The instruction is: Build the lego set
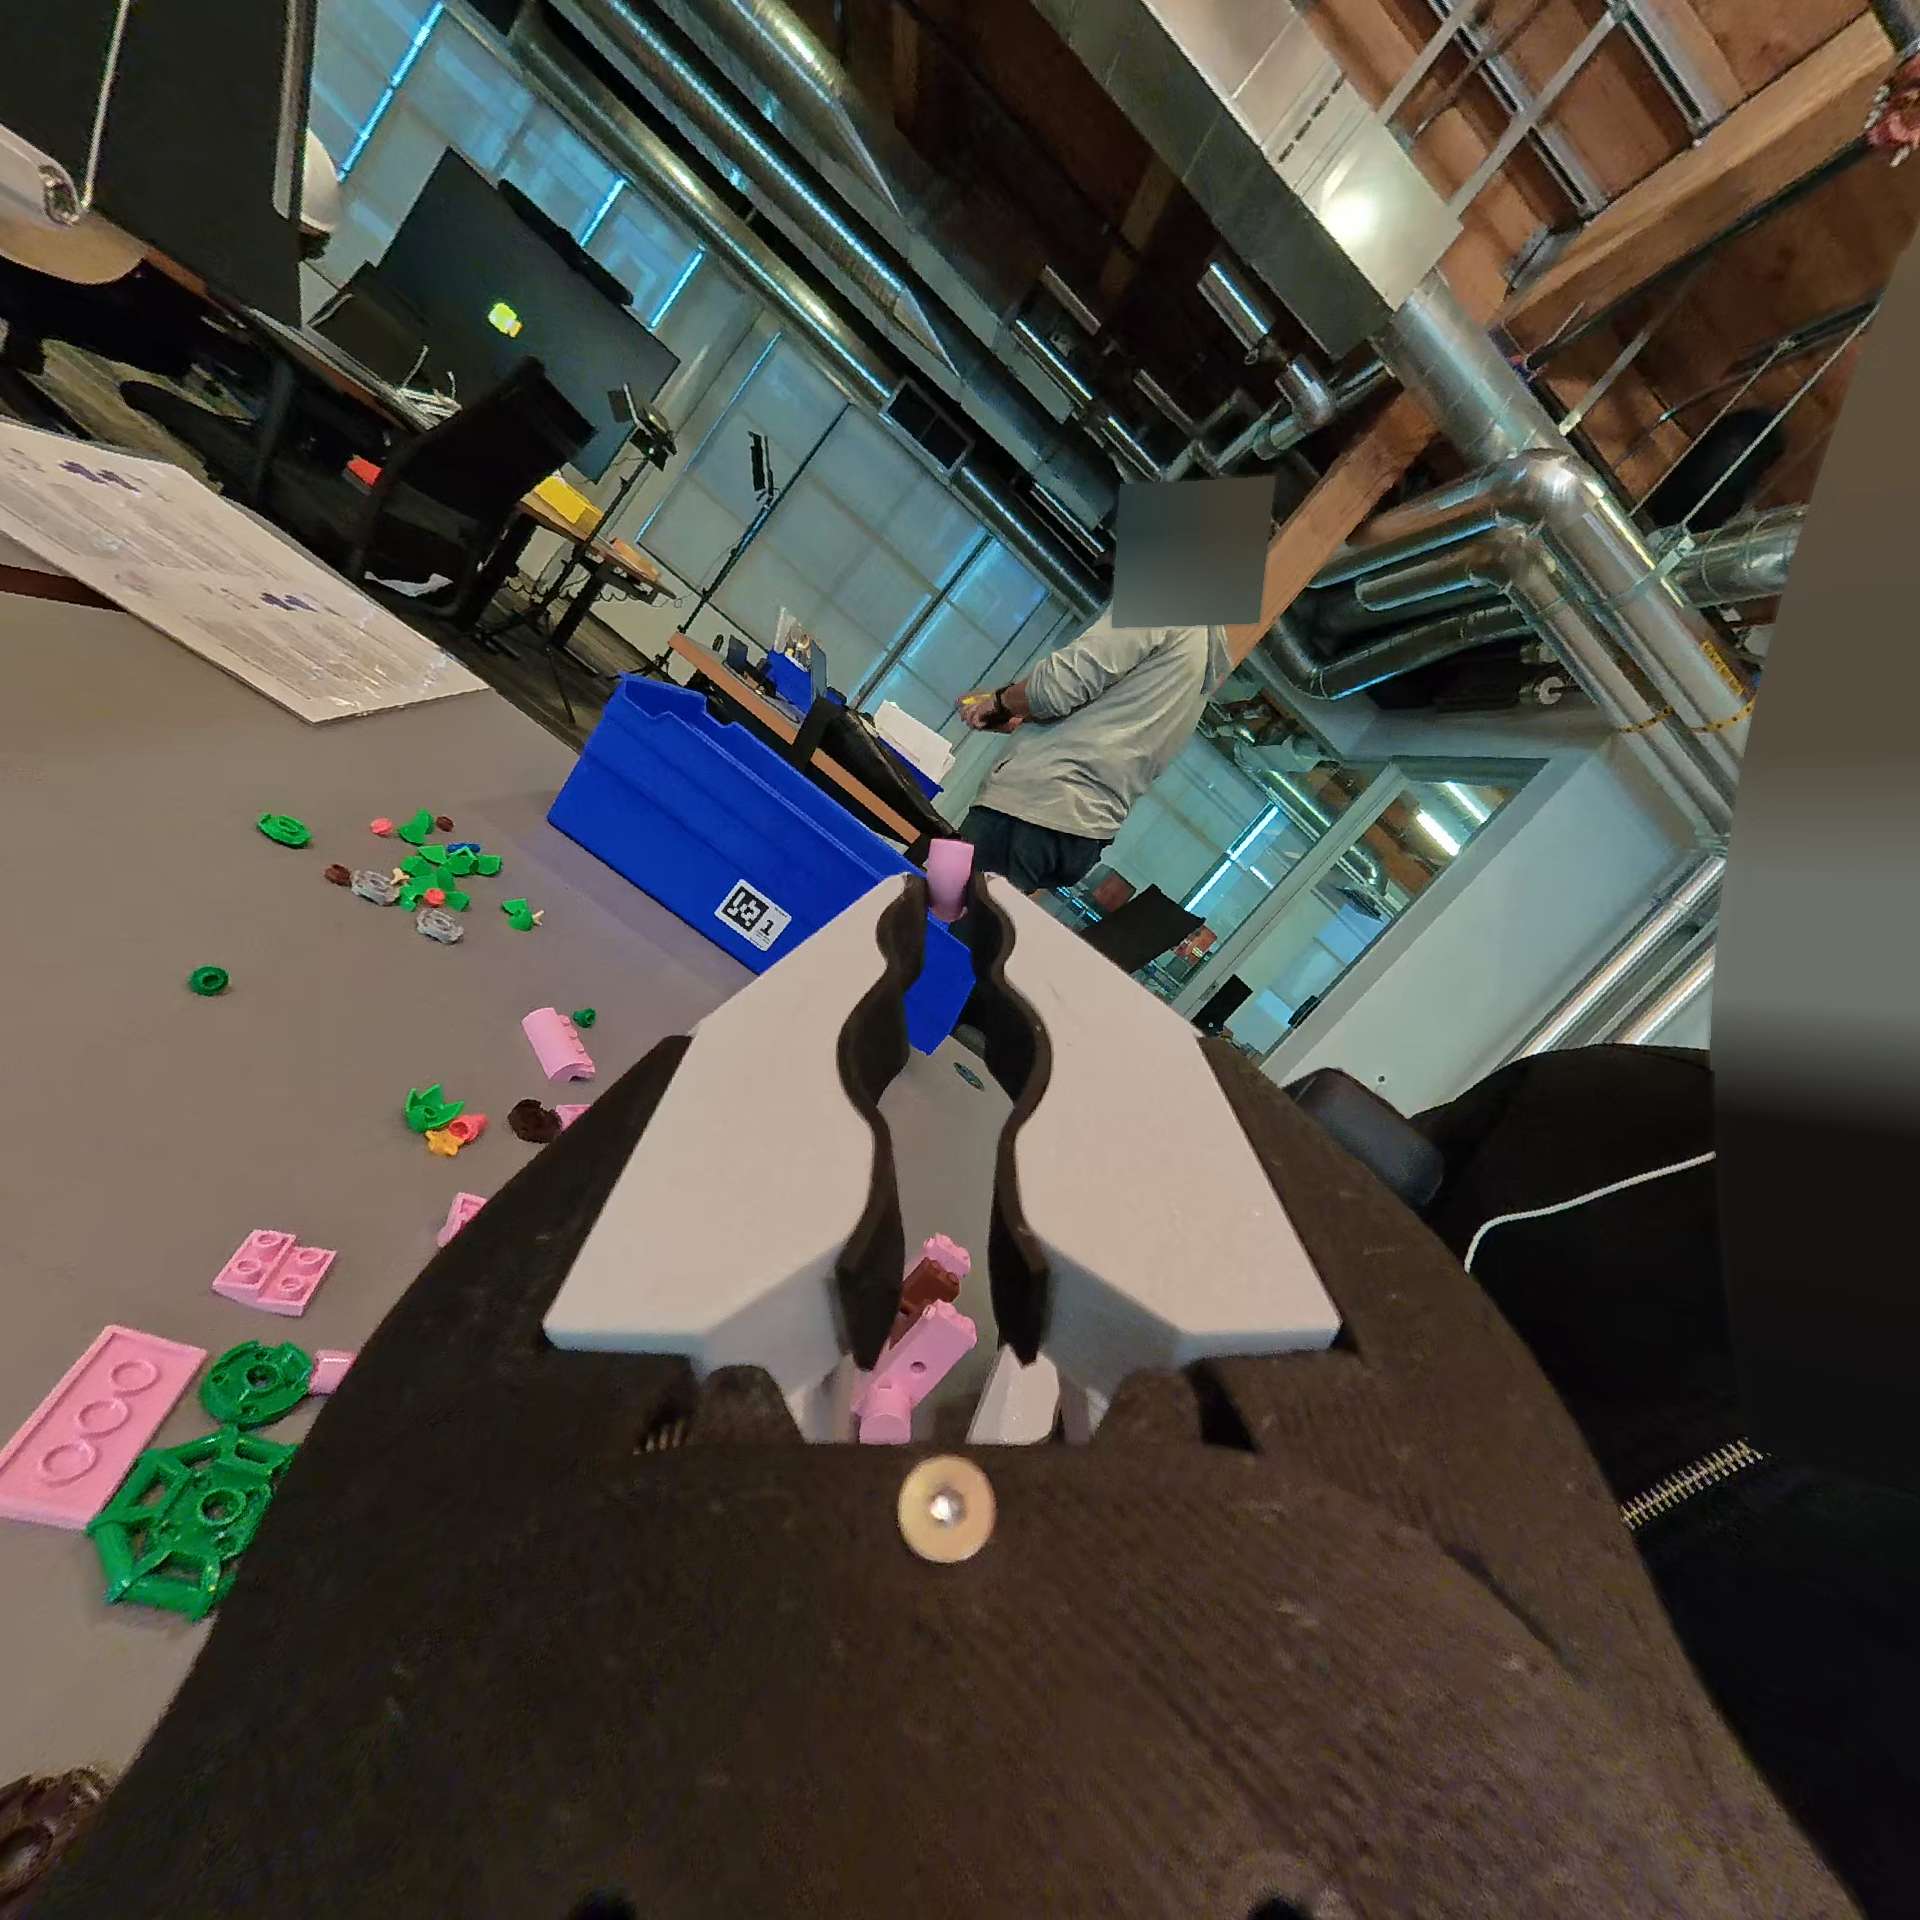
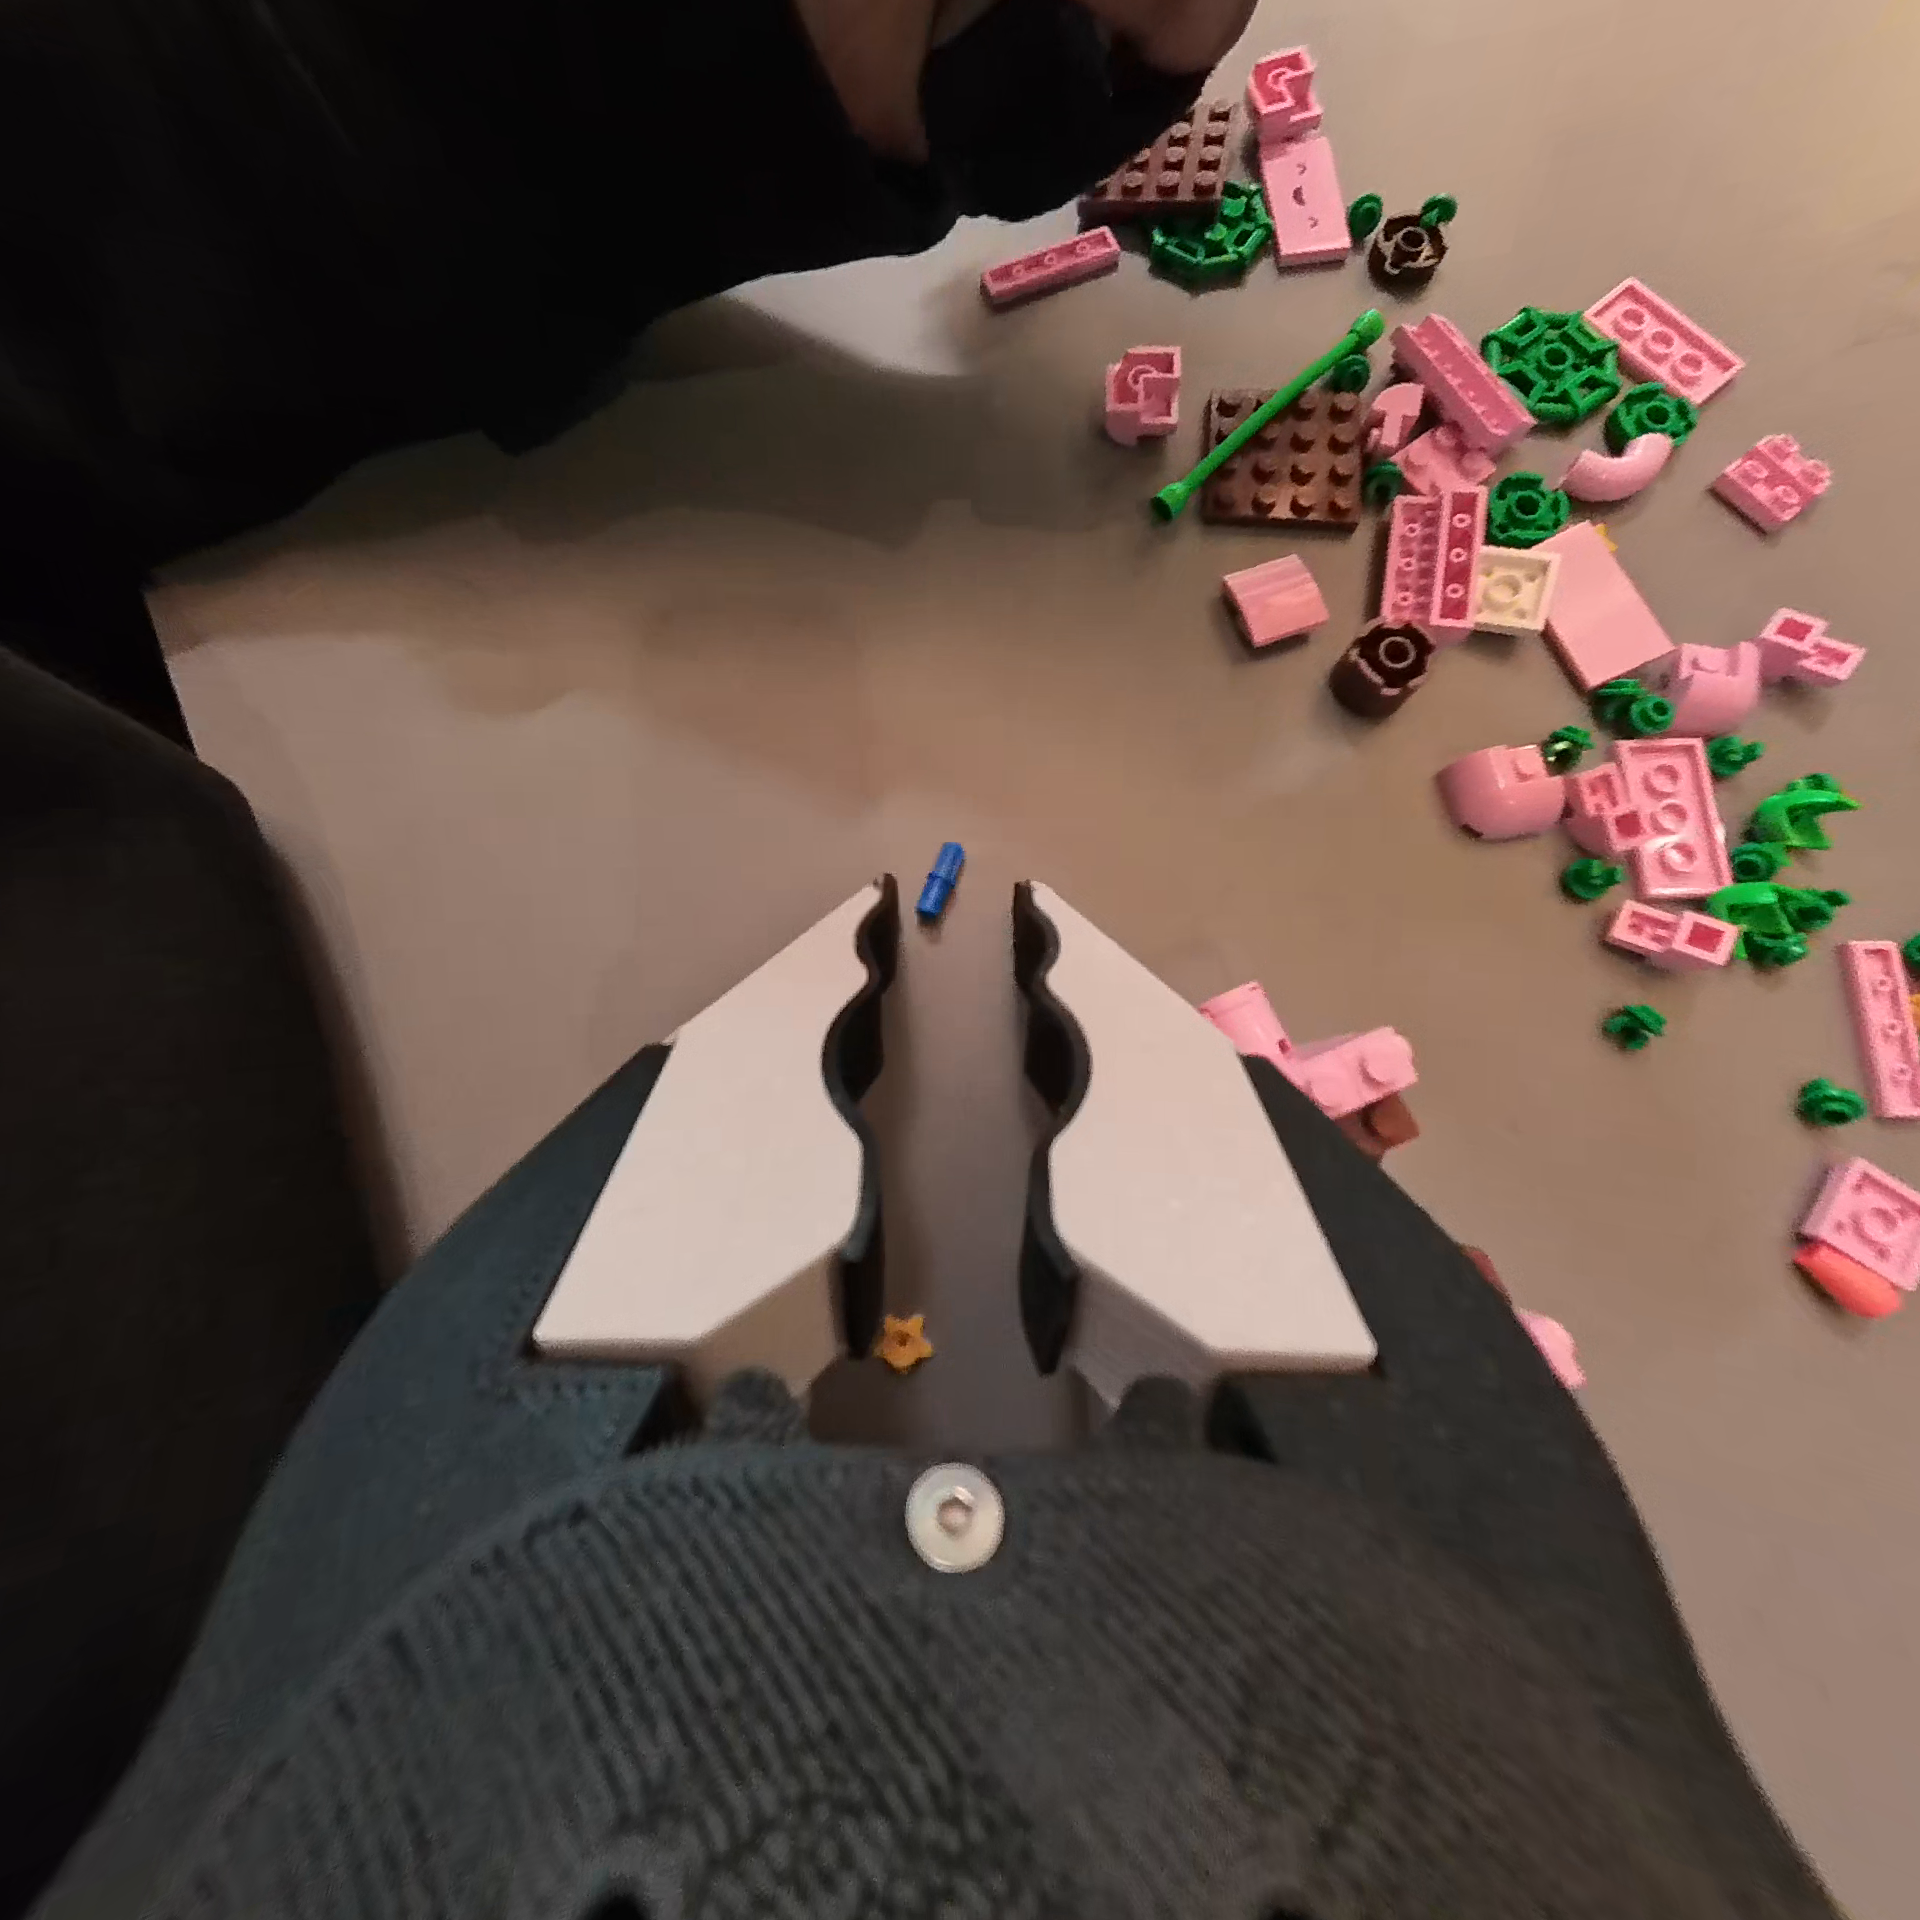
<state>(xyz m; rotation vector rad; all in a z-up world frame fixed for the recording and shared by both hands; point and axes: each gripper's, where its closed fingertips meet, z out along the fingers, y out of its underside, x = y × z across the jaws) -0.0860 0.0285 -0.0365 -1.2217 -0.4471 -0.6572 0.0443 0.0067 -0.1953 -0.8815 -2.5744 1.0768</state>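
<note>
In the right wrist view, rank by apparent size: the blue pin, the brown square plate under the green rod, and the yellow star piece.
1. Brown square plate, clearly largest.
2. Blue pin and yellow star piece look alike in size; too close to rank.

The left wrist view sits low and tilted, looking across the counter [image 1: 208,1039] into the room. The right wrist view looks steeply down, close above it. Both share the counter's scattered lego pieces [image 2: 1538,540].
</note>
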